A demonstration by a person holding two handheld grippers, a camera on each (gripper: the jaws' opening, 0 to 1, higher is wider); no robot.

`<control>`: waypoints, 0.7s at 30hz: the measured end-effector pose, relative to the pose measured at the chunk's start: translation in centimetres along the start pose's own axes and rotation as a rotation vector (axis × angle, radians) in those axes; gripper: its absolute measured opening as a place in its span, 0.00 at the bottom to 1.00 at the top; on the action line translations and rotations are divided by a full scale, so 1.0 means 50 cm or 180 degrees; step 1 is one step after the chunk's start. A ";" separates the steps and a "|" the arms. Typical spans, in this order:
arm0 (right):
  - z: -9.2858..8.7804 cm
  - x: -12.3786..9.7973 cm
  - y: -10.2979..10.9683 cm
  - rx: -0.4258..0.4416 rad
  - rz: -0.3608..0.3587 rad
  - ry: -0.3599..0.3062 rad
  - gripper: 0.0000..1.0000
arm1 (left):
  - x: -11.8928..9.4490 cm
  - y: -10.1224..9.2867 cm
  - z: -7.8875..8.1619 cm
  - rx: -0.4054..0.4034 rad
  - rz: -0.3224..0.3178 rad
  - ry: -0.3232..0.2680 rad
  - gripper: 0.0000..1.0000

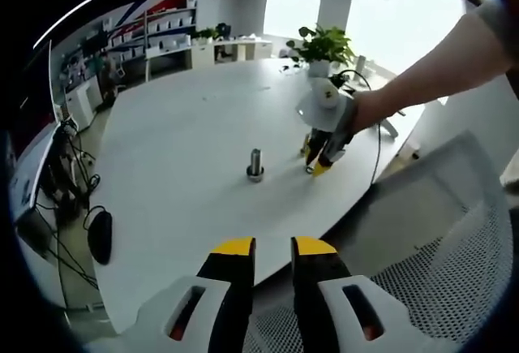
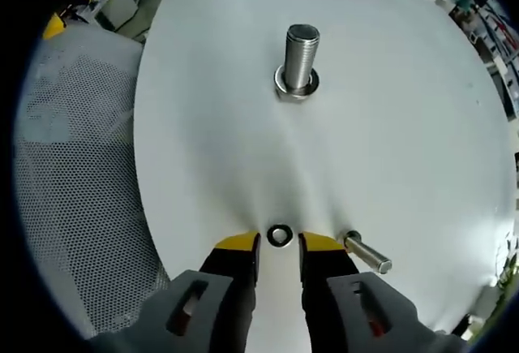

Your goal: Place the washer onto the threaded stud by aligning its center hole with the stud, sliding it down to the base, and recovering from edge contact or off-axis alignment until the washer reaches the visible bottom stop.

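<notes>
Two yellow tips of my right gripper point(image 2: 279, 245) stand a little apart, empty, with the washer point(image 2: 280, 234) flat on the white table point(image 2: 203, 126) between them; a loose bolt point(image 2: 367, 255) lies just beside. Farther on, the threaded stud point(image 2: 298, 59) stands upright. My left gripper point(image 1: 273, 247) hangs narrowly parted, holding nothing

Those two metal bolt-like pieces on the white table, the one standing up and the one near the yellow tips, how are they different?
The threaded stud stands upright on a wide base; the small bolt lies on its side. The stud looks much thicker, with threads plain along its shaft; the bolt is slim, and its threads are too small to tell. The stud stands alone mid-table; the bolt lies beside the washer at the right tool. Both are silvery metal.
</notes>
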State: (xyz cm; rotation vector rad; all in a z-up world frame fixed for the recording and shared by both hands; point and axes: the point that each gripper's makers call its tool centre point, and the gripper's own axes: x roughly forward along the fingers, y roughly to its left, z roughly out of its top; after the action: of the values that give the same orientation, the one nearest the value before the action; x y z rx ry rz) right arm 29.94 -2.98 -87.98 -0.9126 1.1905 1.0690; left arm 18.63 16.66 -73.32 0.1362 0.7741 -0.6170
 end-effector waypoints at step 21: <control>0.001 0.003 -0.001 -0.0401 -0.0038 0.0255 0.16 | 0.002 0.001 0.004 -0.0018 0.0036 -0.0013 0.15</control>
State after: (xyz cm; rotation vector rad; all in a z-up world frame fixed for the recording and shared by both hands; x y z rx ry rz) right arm 29.98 -2.94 -88.15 -1.0675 1.1922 1.1165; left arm 18.85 16.60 -73.27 0.1340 0.7706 -0.6042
